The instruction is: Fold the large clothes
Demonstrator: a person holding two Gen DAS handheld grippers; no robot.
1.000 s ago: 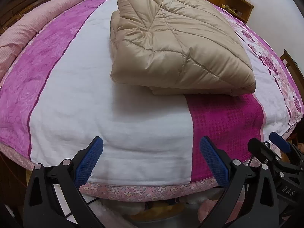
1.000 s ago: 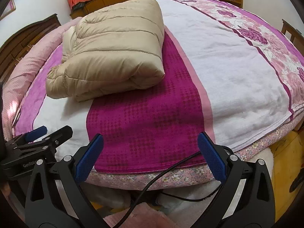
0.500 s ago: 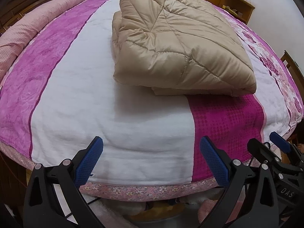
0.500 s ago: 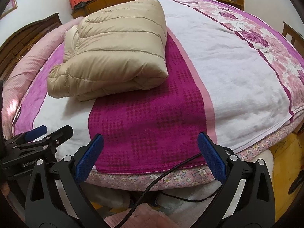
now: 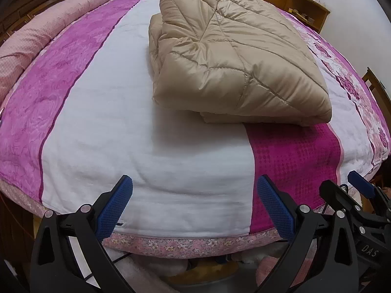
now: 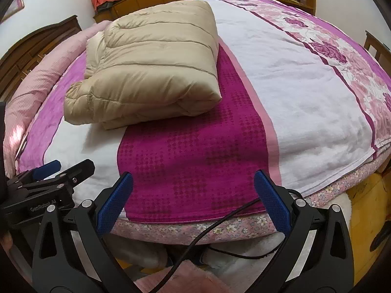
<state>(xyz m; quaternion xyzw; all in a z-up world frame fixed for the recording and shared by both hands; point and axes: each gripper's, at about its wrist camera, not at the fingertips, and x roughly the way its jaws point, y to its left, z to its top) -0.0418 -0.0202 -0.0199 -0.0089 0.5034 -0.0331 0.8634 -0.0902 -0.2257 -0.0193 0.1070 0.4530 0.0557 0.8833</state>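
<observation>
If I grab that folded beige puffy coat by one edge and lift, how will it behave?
The beige puffy coat will probably sag and unfold, since its stacked layers lie loose. Its glossy shell looks slippery, so a pinch may slide. The puffed quilting suggests it is light for its bulk.

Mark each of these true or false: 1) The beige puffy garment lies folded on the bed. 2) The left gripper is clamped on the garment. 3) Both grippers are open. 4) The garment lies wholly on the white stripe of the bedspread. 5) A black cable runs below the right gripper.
1) True: the beige puffy garment lies folded in a bundle on the bed.
2) False: the left gripper is at the bed's near edge, apart from the garment, holding nothing.
3) True: the right gripper is open too.
4) False: one end rests on the magenta stripe.
5) True: the black cable crosses there.
</observation>
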